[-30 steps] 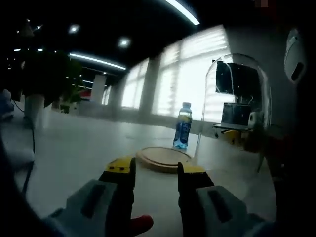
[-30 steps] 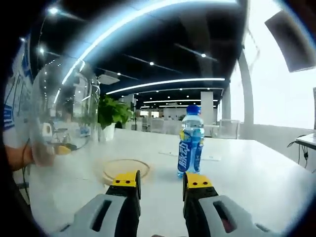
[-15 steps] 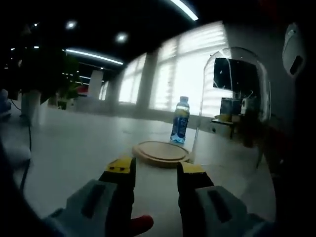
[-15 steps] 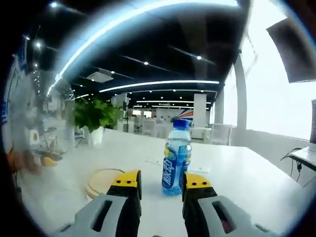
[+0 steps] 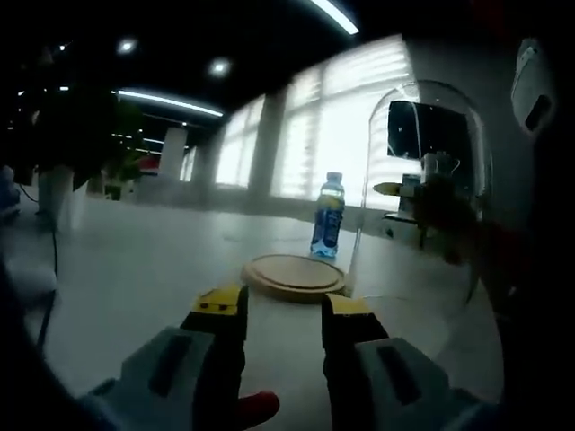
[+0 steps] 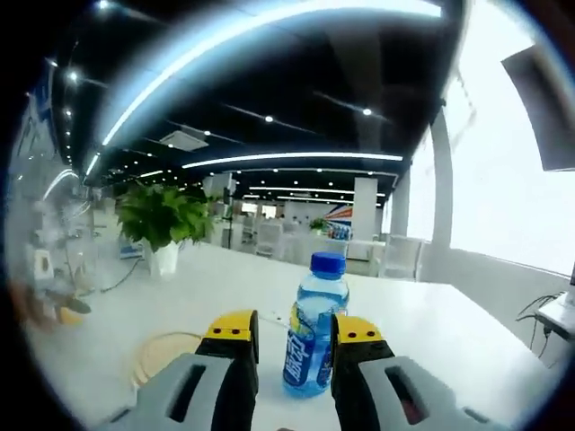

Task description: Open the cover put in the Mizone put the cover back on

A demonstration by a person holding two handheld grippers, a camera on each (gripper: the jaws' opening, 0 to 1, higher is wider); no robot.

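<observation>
A blue Mizone bottle (image 6: pixel 310 355) with a blue cap stands upright on the white table. My right gripper (image 6: pixel 294 328) is open, and the bottle sits in the gap just beyond its yellow fingertips (image 6: pixel 232 325); I cannot tell whether they touch it. The round wooden base (image 6: pixel 162 348) lies to the left, partly behind the left jaw. In the left gripper view the wooden base (image 5: pixel 294 274) lies ahead with the bottle (image 5: pixel 328 215) behind it. The clear glass dome cover (image 5: pixel 422 180) stands to the right of the base. My left gripper (image 5: pixel 283 305) is open with nothing between its fingers.
The glass dome (image 6: pixel 40 260) shows faintly at the left edge of the right gripper view. A potted plant (image 6: pixel 162 220) stands further back on the table (image 6: pixel 431 332). A cable (image 5: pixel 49 269) runs along the table's left side in the left gripper view.
My right gripper has moved forward to the bottle, which now stands between its fingertips and looks larger. The left gripper view has barely shifted.
</observation>
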